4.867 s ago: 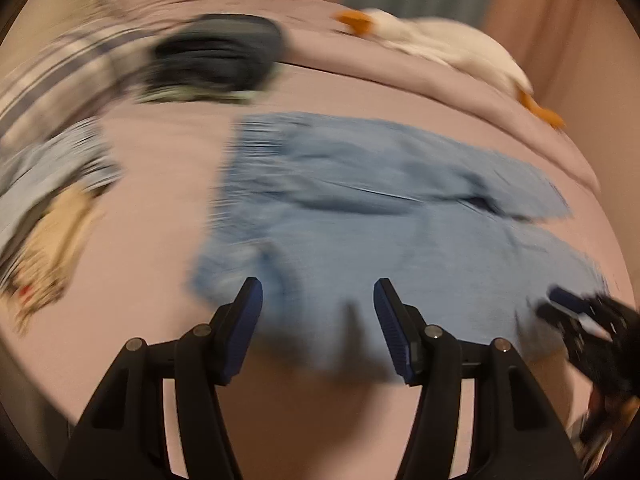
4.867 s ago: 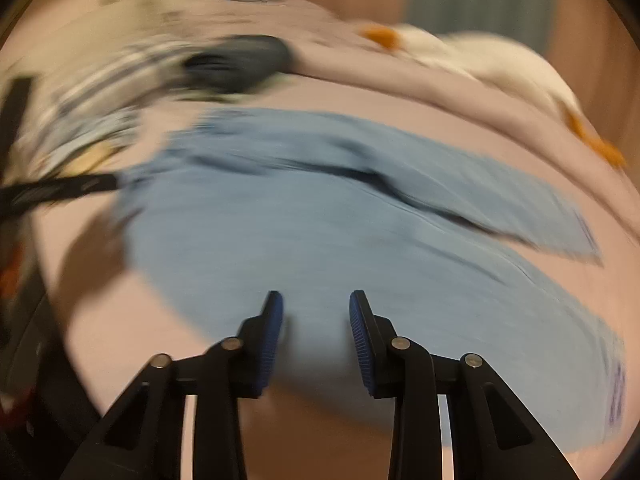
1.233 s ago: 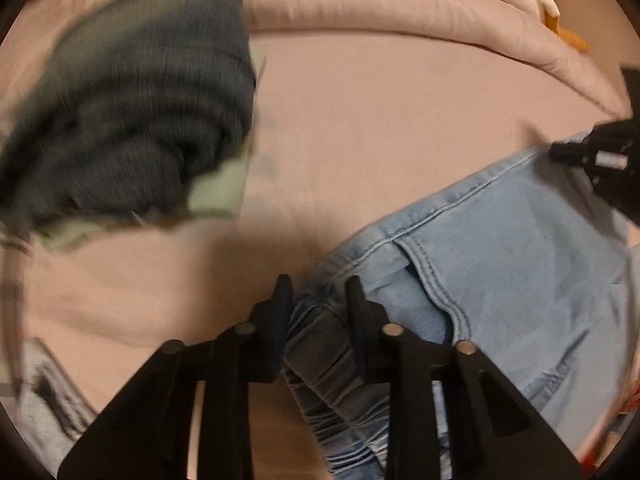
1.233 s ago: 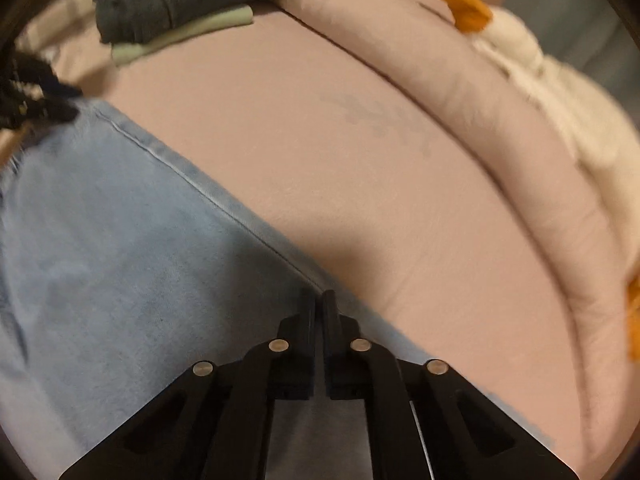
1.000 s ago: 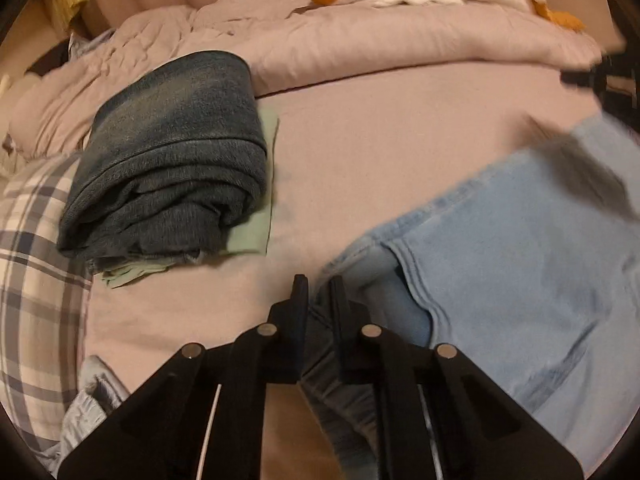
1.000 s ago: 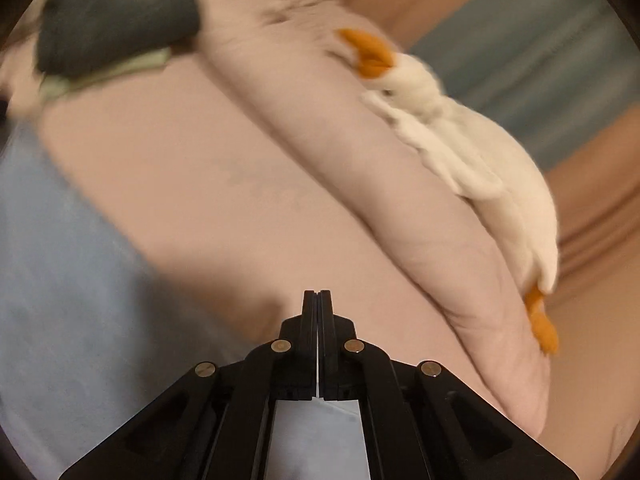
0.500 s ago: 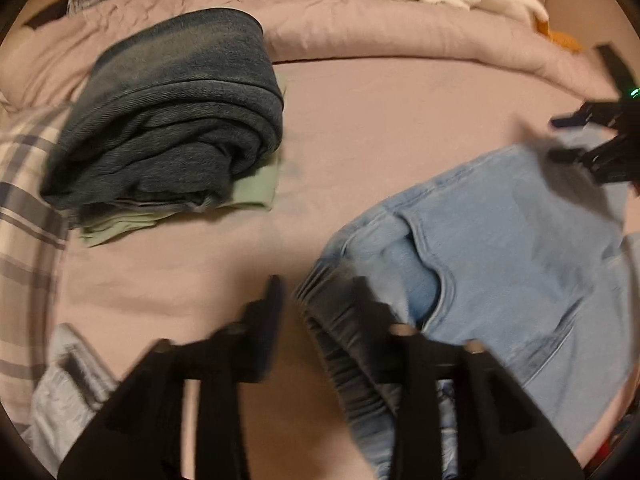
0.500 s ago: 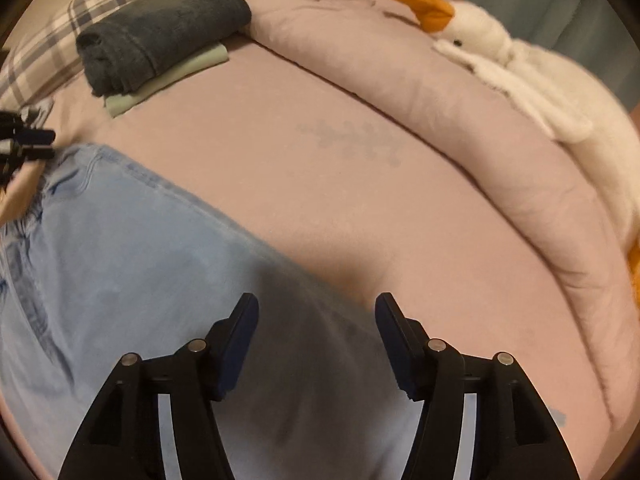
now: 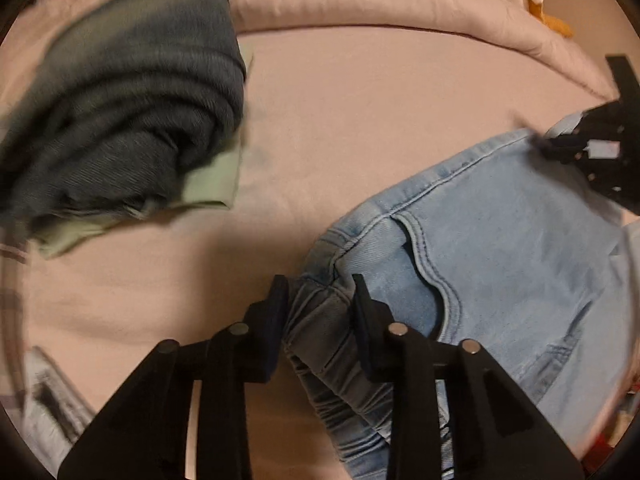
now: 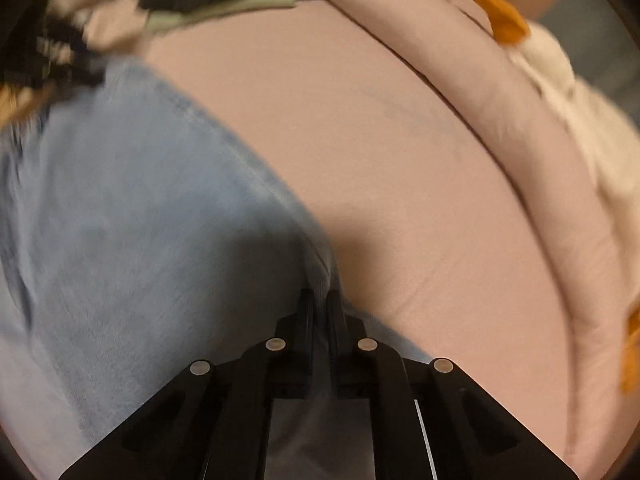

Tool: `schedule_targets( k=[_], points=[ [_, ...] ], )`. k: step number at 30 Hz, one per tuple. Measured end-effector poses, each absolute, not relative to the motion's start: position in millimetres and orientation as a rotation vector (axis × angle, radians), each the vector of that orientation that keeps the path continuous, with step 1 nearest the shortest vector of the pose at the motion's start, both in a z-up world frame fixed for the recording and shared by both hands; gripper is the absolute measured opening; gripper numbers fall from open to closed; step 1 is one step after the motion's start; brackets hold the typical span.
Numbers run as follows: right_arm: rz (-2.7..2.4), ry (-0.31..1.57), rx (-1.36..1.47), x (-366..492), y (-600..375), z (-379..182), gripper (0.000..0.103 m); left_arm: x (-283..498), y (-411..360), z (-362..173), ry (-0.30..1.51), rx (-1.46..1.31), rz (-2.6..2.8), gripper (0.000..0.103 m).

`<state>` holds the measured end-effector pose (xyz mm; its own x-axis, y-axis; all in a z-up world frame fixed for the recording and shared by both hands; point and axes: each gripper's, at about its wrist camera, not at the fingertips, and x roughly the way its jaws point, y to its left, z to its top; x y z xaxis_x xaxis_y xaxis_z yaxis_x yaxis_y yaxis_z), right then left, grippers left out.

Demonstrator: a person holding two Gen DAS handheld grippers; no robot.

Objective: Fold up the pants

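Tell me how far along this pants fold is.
Done: the light blue jeans lie flat on the pink bed, apparently doubled leg on leg. In hand: the left gripper is closing on the bunched waistband, and the right gripper is shut on the far edge. Left: the lengthwise folds; the jeans are not yet a compact bundle like the dark folded pair.

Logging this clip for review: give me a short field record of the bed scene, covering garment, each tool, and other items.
garment: light blue jeans, flat on the pink bed
left tool: closing on the bunched waistband
right tool: shut on the jeans' edge
pile: folded dark jeans on a green cloth, apart from the light pair
other: plush goose on the duvet
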<state>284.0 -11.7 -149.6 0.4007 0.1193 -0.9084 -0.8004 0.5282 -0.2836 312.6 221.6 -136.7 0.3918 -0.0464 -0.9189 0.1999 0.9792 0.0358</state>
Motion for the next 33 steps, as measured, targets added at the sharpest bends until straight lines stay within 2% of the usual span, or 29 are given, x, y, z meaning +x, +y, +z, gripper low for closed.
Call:
schedule_targets(
  k=[4, 9, 13, 18, 25, 33],
  points=[
    [0.524, 0.877, -0.885, 276, -1, -129, 0.004, 290, 192, -109, 0.997, 0.316, -0.053, 0.024],
    [0.37, 0.597, -0.901, 247, -3, -68, 0.003, 252, 165, -72, 0.776, 0.486, 0.035, 0.022],
    [0.371, 0.429, -0.968, 181, -21, -48, 0.003, 196, 157, -69, 0.676, 0.591, 0.008, 0.021],
    [0.419, 0.329, -0.973, 83, -52, -33, 0.003, 130, 155, -76, 0.547, 0.69, -0.025, 0.018],
    [0.549, 0.435, -1.052, 0, -65, -67, 0.003, 55, 136, -115, 0.562, 0.87, -0.086, 0.017],
    [0.614, 0.551, -1.126, -31, -51, -122, 0.003, 28, 132, -156, 0.57, 1.035, -0.117, 0.018]
  ],
)
